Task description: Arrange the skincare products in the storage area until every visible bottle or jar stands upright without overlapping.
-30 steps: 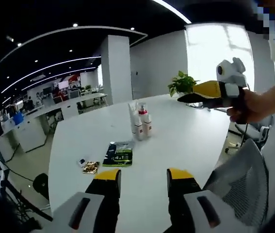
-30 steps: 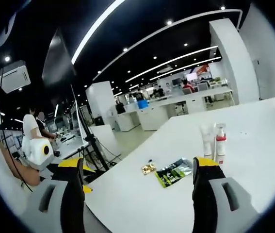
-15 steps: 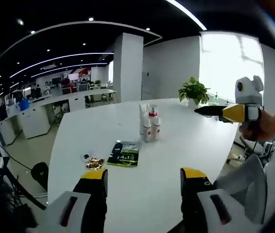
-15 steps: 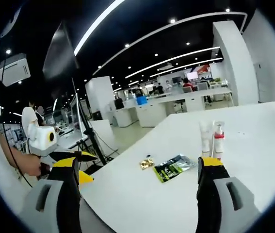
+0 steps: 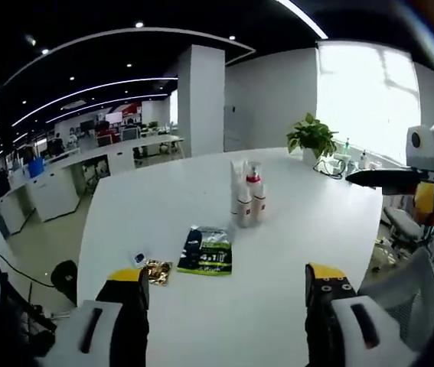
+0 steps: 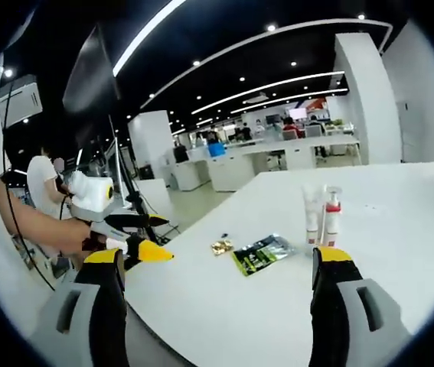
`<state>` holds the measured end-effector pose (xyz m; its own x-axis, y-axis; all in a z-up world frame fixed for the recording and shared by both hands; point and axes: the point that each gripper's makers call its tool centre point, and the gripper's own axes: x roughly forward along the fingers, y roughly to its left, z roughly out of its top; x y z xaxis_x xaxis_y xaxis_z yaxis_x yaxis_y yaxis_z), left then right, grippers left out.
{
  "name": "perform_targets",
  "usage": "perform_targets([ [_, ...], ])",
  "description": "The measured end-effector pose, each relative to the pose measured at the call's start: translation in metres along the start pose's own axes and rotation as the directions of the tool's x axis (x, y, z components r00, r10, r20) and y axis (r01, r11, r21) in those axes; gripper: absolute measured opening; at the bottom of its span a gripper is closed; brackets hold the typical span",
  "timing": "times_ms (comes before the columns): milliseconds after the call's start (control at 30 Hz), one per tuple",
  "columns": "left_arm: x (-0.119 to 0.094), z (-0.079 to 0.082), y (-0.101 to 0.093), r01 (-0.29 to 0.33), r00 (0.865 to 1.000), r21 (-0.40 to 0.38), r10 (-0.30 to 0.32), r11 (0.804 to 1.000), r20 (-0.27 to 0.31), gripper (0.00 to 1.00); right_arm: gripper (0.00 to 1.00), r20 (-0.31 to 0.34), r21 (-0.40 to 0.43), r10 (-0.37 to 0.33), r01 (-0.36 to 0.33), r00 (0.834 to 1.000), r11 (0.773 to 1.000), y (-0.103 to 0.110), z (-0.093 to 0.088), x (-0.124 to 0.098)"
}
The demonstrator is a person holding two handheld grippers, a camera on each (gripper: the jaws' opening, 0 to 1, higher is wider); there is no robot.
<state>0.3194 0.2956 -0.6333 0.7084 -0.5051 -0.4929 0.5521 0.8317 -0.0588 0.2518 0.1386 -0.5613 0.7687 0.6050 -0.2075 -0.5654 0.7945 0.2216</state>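
Note:
Two skincare containers stand upright and close together on the white table (image 5: 148,206): a white tube (image 5: 238,193) and a pump bottle with a red collar (image 5: 256,196). In the right gripper view the tube (image 6: 311,215) and the pump bottle (image 6: 329,218) are far ahead. My left gripper (image 5: 226,277) is open and empty, over the table's near edge. My right gripper (image 6: 217,256) is also open and empty. It enters the left gripper view (image 5: 389,179) from the right, held by a hand. The left gripper (image 6: 136,235) shows at the left of the right gripper view.
A green-and-black sachet (image 5: 207,250) lies flat in front of the bottles, with a small gold packet (image 5: 155,271) and a tiny white item (image 5: 138,258) to its left. A potted plant (image 5: 314,138) stands at the table's far end. Office desks and a pillar lie beyond.
The left gripper's jaws have spread wider. Both cameras shifted; the right gripper now sits further right and lower in the left gripper view. The bottles and sachet stayed put.

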Motion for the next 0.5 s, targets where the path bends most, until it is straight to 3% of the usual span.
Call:
perform_targets([
  [100, 0.013, 0.002, 0.008, -0.004, 0.999, 0.054, 0.006, 0.999, -0.045, 0.92, 0.99, -0.012, -0.012, -0.015, 0.015, 1.0, 1.0, -0.002, -0.001, -0.004],
  [200, 0.029, 0.005, 0.013, 0.01, 0.997, 0.062, -0.005, 0.998, -0.073, 0.99, 0.99, -0.025, -0.026, -0.028, 0.027, 0.999, 0.999, -0.002, -0.002, -0.007],
  [500, 0.065, 0.007, 0.027, 0.036, 0.989, 0.084, -0.023, 0.996, -0.145, 1.0, 0.99, -0.04, -0.038, -0.046, 0.045, 0.998, 0.998, 0.0, -0.004, -0.01],
])
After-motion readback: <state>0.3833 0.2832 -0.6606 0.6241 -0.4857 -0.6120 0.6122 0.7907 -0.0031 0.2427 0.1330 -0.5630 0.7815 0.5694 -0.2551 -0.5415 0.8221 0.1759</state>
